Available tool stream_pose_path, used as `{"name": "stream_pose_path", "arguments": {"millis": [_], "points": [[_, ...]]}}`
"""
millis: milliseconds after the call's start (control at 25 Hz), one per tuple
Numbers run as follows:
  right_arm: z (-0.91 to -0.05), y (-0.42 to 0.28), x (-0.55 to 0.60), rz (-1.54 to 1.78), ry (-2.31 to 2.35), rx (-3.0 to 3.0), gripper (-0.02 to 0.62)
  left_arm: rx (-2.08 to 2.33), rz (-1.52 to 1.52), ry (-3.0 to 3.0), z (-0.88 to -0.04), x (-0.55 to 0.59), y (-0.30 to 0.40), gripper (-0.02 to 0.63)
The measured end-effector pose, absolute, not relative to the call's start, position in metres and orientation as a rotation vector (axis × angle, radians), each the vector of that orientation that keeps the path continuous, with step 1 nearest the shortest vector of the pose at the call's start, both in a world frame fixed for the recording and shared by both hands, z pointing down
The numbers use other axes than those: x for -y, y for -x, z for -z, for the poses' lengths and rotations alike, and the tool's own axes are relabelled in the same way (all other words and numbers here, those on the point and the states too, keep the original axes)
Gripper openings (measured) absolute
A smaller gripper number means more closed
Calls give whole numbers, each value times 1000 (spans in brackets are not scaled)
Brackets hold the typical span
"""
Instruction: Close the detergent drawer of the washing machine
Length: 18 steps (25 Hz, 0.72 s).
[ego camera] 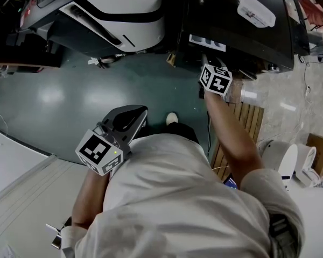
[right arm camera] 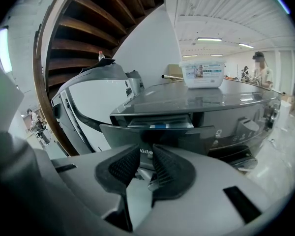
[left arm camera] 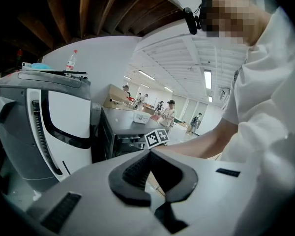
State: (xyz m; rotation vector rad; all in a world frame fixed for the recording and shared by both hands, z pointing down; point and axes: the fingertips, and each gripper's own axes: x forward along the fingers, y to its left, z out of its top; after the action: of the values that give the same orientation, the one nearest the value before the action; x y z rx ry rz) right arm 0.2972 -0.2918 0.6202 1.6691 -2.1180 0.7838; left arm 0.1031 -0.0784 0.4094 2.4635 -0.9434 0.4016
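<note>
The dark washing machine [ego camera: 242, 31] stands at the upper right of the head view. Its detergent drawer [ego camera: 207, 43] sticks out a little from the top front. In the right gripper view the drawer's dark front panel [right arm camera: 177, 134] fills the space just beyond my right gripper [right arm camera: 146, 151]. Those jaws stand almost together with only a thin slit and nothing between them. From above, my right gripper [ego camera: 205, 61] is right at the drawer front. Held back by the person's body, my left gripper [ego camera: 139, 112] is shut and empty, its pads [left arm camera: 137, 168] meeting at the tips.
A white plastic box [ego camera: 257, 11] lies on top of the washing machine. A large white-and-black appliance [ego camera: 118, 9] stands to the left, with a bottle [left arm camera: 72, 62] on it. A wooden slat platform [ego camera: 245, 125] lies on the floor at the right.
</note>
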Motion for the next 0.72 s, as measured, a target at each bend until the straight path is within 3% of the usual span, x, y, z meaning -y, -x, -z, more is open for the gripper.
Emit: {"name": "stream_pose_path", "arguments": {"millis": [720], "points": [[-619,-299,315,-771,-1677,2127,86,972,-409,-2452,-410,82,-100,-5]]}}
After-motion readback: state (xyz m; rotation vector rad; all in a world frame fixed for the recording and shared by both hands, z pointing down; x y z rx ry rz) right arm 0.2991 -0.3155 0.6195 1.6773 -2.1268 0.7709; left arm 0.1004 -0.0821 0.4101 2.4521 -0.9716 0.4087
